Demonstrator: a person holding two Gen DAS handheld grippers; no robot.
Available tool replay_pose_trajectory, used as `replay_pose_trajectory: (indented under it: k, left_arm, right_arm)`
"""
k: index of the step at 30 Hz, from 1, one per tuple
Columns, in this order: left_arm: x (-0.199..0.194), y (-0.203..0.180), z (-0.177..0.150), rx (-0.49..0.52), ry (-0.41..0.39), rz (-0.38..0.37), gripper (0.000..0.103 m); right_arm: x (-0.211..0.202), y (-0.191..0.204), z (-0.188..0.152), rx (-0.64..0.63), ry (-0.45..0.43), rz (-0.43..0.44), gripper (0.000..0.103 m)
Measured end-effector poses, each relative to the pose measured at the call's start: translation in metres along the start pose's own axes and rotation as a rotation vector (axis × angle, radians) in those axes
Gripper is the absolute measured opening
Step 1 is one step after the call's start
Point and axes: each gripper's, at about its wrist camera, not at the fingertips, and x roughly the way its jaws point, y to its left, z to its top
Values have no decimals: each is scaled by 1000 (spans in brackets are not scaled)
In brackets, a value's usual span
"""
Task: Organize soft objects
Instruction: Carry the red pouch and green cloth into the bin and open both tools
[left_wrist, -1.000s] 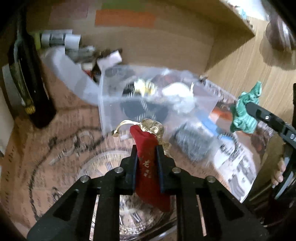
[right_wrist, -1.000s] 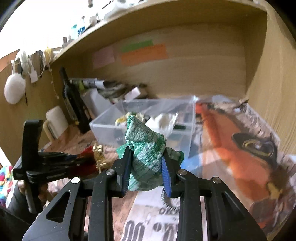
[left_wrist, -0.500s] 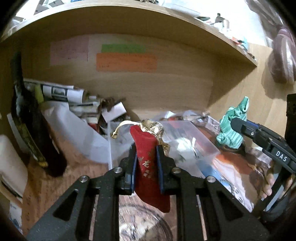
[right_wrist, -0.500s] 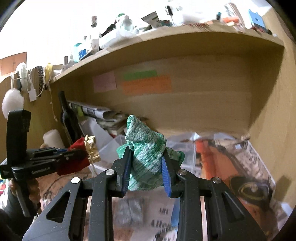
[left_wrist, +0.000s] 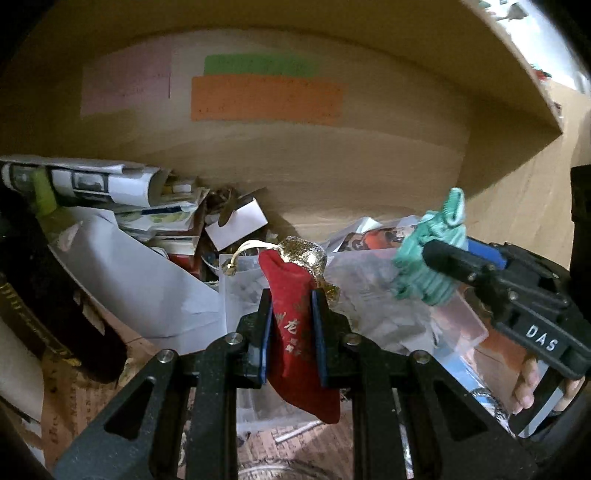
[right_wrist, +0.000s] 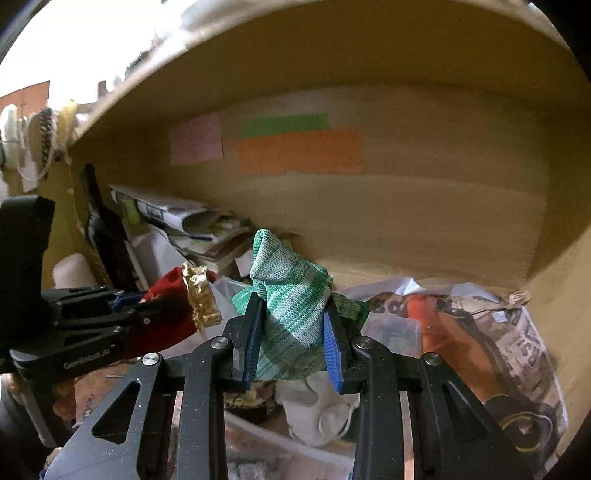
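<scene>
Wooden shelf back wall (left_wrist: 332, 166) fills the left view; the left gripper (left_wrist: 291, 306) clamps a red pouch (left_wrist: 295, 332) above a clear box (left_wrist: 458, 321), the right gripper (left_wrist: 436, 254) far right. Right view: jaws pinch a green sock (right_wrist: 291, 310) over a white cloth (right_wrist: 317, 410); pouch at left.

Wooden desk (left_wrist: 303, 439) under newspaper (right_wrist: 517, 343), clear plastic box (left_wrist: 461, 325), papers (left_wrist: 140, 280).

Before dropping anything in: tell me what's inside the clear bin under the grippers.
In the clear plastic bin a white cloth item shows, below the green sock. The rest is blurred or hidden by the right gripper.
</scene>
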Motion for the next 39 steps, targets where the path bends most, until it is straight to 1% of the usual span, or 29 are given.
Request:
replay_pose_trajectory:
  k: [6, 9, 12, 14, 16, 17, 18, 19, 20, 22, 26, 29, 31, 32, 34, 35, 37, 38, 39]
  left_arm:
    - [27, 2, -2, 0, 61, 14, 18]
    - [37, 2, -5, 2, 84, 16, 18]
    - [43, 1, -8, 9, 98, 21, 19]
    - [44, 0, -8, 9, 105, 17, 23]
    - [44, 0, -8, 6, 107, 17, 33]
    - [43, 1, -8, 2, 105, 16, 37]
    - [46, 2, -7, 0, 102, 16, 43]
    - [44, 2, -8, -2, 94, 18, 47]
    - [41, 1, -8, -2, 89, 18, 48]
    - [36, 0, -8, 1, 80, 12, 49]
    - [20, -1, -7, -4, 52, 5, 54]
    - [1, -4, -5, 3, 10, -1, 57]
    - [-11, -7, -4, 15, -21, 0, 64]
    - [-17, -8, -4, 19, -35, -1, 66]
    - [-32, -12, -5, 28, -72, -3, 72]
    - [-38, -14, -5, 31, -84, -6, 74]
    - [-49, -17, -6, 35, -102, -16, 81]
    - [-53, -18, -8, 37, -108, -19, 84]
    - [-58, -20, -10, 44, -115, -24, 88]
  right_arm:
    - [36, 0, 2, 3, 99, -5, 28]
    - [51, -2, -4, 5, 152, -4, 28]
    - [63, -2, -11, 5, 200, -10, 30]
    - [68, -1, -15, -4, 214, -29, 30]
    - [70, -1, -17, -7, 223, -33, 34]
    - [70, -1, -18, -7, 225, -35, 37]
    - [69, -2, -17, -7, 225, -39, 39]
    - [69, -3, -16, -6, 226, -40, 44]
    - [66, -3, -16, -5, 221, -40, 48]
    - [62, -3, -14, -4, 211, -41, 52]
    - [53, -4, -10, 0, 199, -34, 53]
    - [41, -3, -6, -4, 179, -31, 54]
    - [29, -2, -3, -11, 156, -30, 56]
    - [20, -1, -2, -18, 135, -34, 60]
    - [5, 2, 0, -35, 97, -48, 66]
    - [-3, 2, 1, -42, 82, -51, 66]
    - [-16, 2, 0, -51, 63, -50, 67]
    - [-23, 2, 0, -54, 54, -51, 69]
    - [-31, 2, -2, -57, 43, -57, 71]
